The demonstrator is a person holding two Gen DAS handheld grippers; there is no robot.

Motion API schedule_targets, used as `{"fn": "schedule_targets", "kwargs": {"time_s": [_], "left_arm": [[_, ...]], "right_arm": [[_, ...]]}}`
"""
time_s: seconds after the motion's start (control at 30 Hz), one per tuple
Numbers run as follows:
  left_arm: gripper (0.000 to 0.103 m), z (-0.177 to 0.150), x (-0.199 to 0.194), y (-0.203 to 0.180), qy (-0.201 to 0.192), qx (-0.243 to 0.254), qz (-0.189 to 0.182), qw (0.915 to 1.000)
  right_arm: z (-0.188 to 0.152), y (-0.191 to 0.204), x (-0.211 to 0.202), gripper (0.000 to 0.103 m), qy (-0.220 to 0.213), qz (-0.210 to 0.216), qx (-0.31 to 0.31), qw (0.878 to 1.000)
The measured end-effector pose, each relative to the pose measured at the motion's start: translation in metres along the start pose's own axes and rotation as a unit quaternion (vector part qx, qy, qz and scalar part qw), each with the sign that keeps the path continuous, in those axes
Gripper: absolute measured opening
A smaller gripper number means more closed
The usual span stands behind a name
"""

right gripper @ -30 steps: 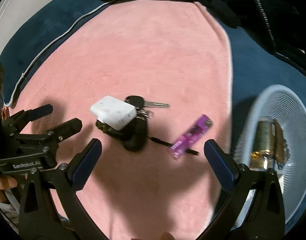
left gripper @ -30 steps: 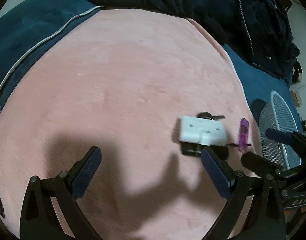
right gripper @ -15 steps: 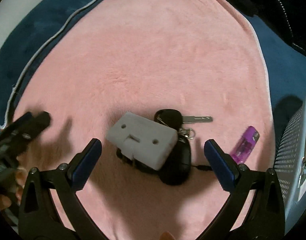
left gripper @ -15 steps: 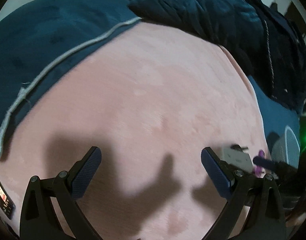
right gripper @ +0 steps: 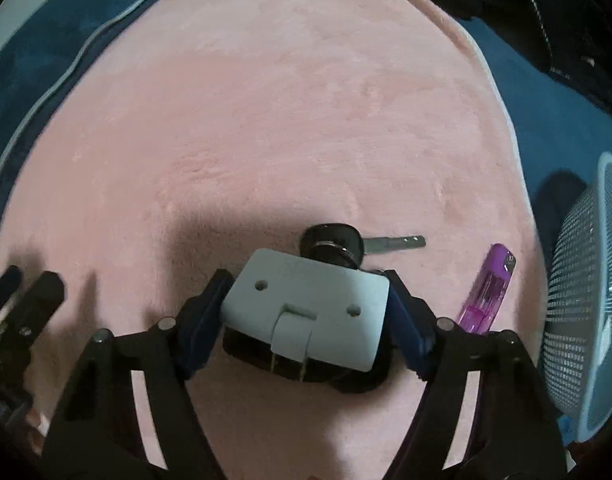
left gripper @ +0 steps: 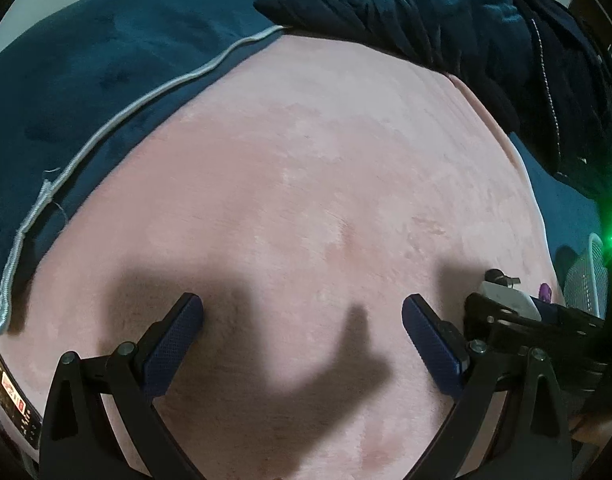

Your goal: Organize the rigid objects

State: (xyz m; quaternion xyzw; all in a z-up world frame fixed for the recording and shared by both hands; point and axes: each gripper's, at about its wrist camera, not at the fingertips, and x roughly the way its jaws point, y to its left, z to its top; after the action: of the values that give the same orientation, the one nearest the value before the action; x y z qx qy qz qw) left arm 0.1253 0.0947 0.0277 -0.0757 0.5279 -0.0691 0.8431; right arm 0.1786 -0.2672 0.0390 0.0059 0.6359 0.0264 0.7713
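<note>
Most of the sorting looked undone to me. On the pink blanket (right gripper: 266,100) I had my right gripper (right gripper: 306,312) with its jaws pressed against both sides of the white adapter (right gripper: 306,308), which sat on a black object I could not identify. The mesh basket (right gripper: 578,320) stood at the right, cut off, its contents hidden. The purple lighter (right gripper: 488,288) and key (right gripper: 390,243) lay loose nearby. My left gripper (left gripper: 302,328) hung over bare blanket, jaws apart, empty.
</note>
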Motion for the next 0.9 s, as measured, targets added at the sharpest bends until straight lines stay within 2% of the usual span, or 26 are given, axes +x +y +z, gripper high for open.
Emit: {"fn": "schedule_targets", "kwargs": {"time_s": [0.23,0.43,0.53,0.6,0.73,0.83,0.9], "left_arm": [[0.100,0.000,0.003,-0.006,0.005,0.004,-0.027,0.9996],[0.100,-0.003,0.004,-0.009,0.009,0.010,-0.033,0.9994],[0.100,-0.004,0.007,-0.011,0.013,0.009,-0.035,0.9993],[0.100,-0.004,0.007,-0.013,0.012,0.013,-0.037,0.9992],[0.100,-0.006,0.007,-0.018,0.014,0.022,-0.040,0.9989],[0.100,-0.008,0.008,-0.020,0.016,0.029,-0.042,0.9986],[0.100,-0.008,0.009,-0.021,0.018,0.030,-0.043,0.9984]], "right_arm": [[-0.036,-0.009,-0.027,0.075,-0.019,0.060,-0.026,0.998],[-0.078,0.020,-0.041,0.076,-0.023,0.103,-0.086,0.991],[-0.082,0.027,-0.033,0.076,-0.016,0.122,-0.108,0.986],[-0.085,0.034,-0.027,0.076,-0.010,0.127,-0.116,0.985],[-0.089,0.044,-0.019,0.077,0.002,0.110,-0.151,0.982],[-0.088,0.034,-0.031,0.085,-0.013,0.122,-0.152,0.981],[-0.083,0.019,-0.040,0.085,-0.031,0.120,-0.144,0.982]]}}
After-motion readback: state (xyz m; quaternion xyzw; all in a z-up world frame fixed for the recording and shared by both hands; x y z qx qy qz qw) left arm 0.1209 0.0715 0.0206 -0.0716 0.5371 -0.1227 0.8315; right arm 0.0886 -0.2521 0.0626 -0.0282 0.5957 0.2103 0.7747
